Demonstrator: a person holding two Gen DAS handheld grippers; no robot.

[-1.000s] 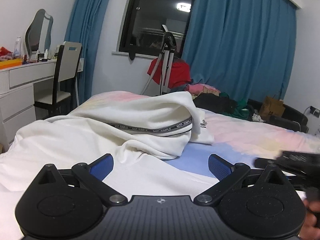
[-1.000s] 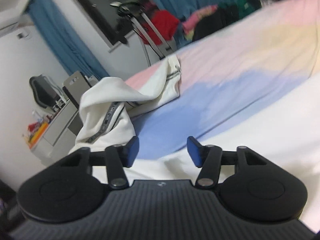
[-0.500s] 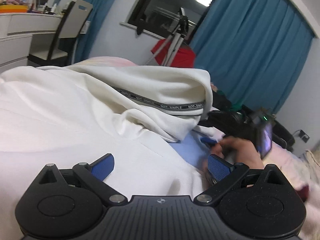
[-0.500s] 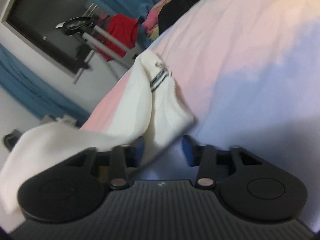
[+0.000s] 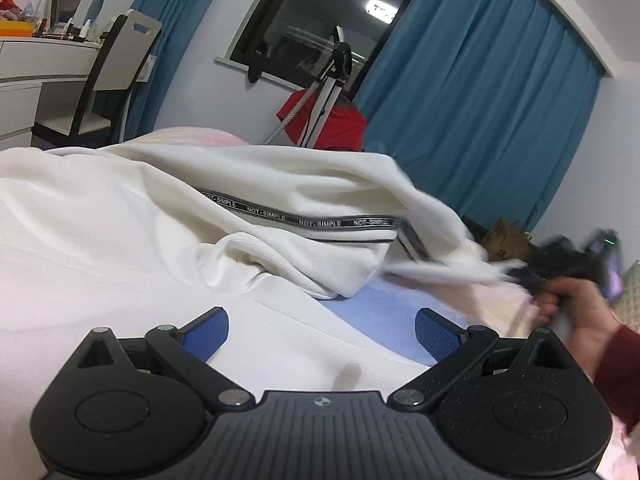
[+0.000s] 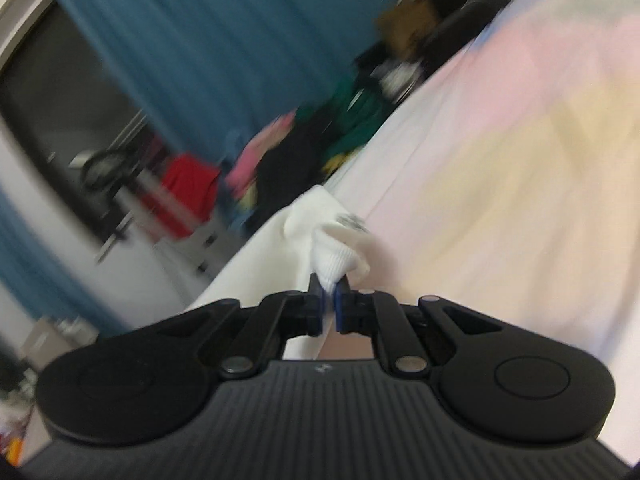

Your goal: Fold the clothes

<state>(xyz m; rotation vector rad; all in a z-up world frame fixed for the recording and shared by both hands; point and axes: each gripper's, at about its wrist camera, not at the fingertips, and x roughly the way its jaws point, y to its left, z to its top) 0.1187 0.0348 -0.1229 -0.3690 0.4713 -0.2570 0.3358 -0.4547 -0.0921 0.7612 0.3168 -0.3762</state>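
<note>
A white sweatshirt with a black band reading NOT-SIMPLE lies crumpled on the pastel bedsheet. My left gripper hovers low over its near part, jaws wide open, nothing between them. In the right wrist view my right gripper has its jaws closing, pads pinched on the ribbed white cuff of a sleeve. From the left wrist view, the right gripper shows blurred at the right, held by a hand, with the sleeve stretched toward it.
A chair and white dresser stand at the far left. A metal stand with red cloth is by the dark window, blue curtains behind. A heap of coloured clothes lies at the bed's far edge.
My right gripper closed on the sleeve cuff and swung right, pulling the sleeve out across the bed. The left gripper dropped lower over the sweatshirt, then held still, open.
</note>
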